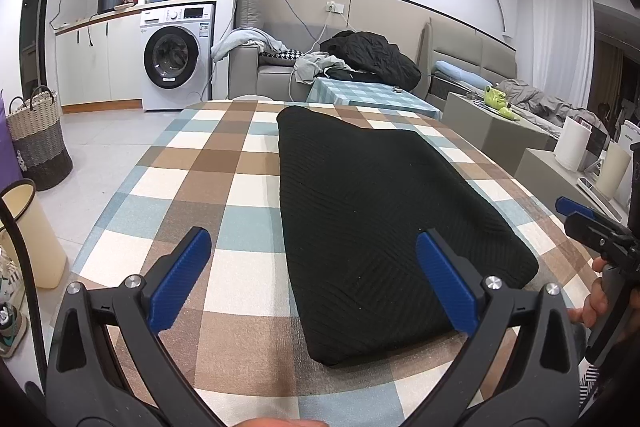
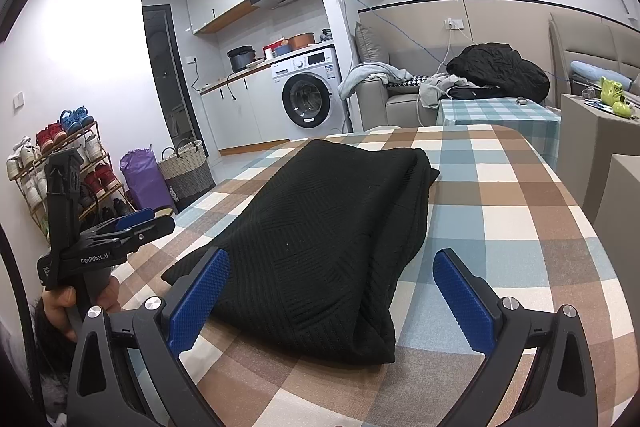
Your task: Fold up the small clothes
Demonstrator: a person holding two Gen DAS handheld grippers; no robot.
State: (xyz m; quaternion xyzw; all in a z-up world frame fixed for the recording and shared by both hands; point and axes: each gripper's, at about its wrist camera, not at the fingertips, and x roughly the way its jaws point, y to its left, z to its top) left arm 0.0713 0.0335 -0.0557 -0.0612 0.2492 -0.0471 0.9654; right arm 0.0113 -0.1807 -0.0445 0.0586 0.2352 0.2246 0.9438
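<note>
A black knitted garment [image 1: 376,211] lies folded into a long strip on the checked tablecloth [image 1: 224,187]. My left gripper [image 1: 314,241] hovers open over its near left corner, nothing between the blue pads. In the right wrist view the same garment [image 2: 320,239] runs away from me, layered edges on its right side. My right gripper [image 2: 332,263] is open above its near end, holding nothing. Each gripper shows in the other's view: the right gripper [image 1: 576,211] at the right edge, the left gripper [image 2: 136,221] at the left, both held by a hand.
Past the table's far edge stands a second table with a teal checked cloth [image 1: 368,95], a sofa piled with clothes [image 1: 360,59] and a washing machine [image 1: 176,59]. Woven baskets [image 1: 36,139] and a shoe rack [image 2: 60,163] stand on the floor at left.
</note>
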